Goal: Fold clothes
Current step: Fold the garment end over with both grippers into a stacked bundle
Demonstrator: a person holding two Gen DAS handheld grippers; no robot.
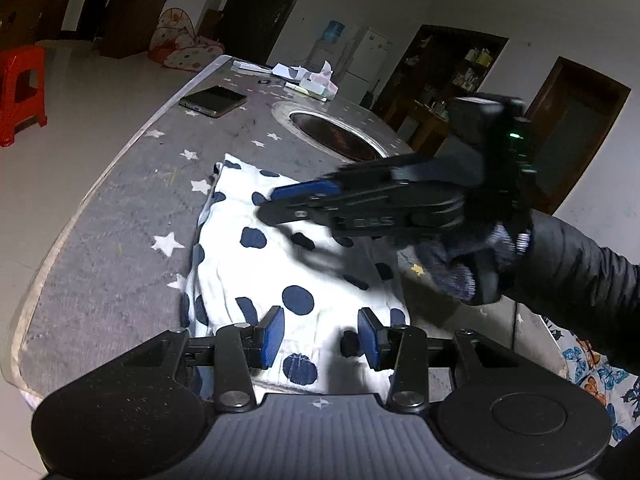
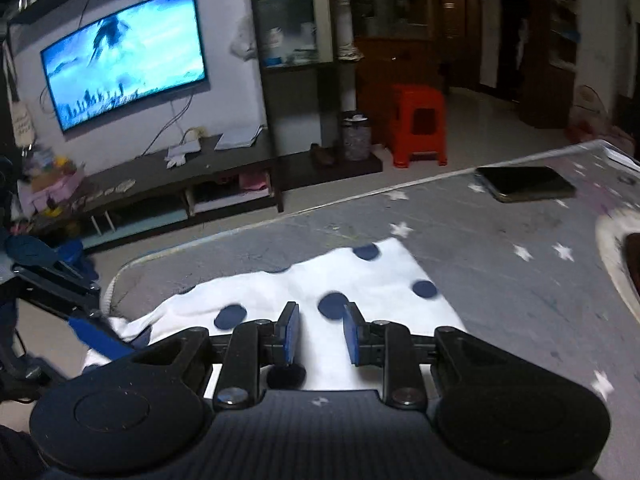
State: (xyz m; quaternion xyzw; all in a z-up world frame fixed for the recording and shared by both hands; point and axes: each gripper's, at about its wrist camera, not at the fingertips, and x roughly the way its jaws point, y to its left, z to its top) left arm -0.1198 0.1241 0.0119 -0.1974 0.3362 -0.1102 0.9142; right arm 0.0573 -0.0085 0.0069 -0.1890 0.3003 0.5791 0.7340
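Observation:
A white garment with navy dots [image 1: 280, 264] lies folded on the grey star-patterned table cover [image 1: 120, 216]. My left gripper [image 1: 321, 338] is open just above the garment's near end, nothing between its blue pads. My right gripper [image 1: 276, 200] reaches in from the right, held in a gloved hand, hovering over the garment's middle; it is motion-blurred there. In the right wrist view the right gripper [image 2: 321, 332] is open and empty over the garment [image 2: 360, 280]. A blue finger [image 2: 100, 336] of the left gripper shows at the lower left.
A phone [image 1: 212, 101] lies on the far left of the table, also in the right wrist view [image 2: 524, 188]. A round metal-rimmed hole [image 1: 336, 132] sits in the table's middle. Papers and tissues [image 1: 304, 76] lie at the far end. A red stool [image 1: 20, 92] stands on the floor.

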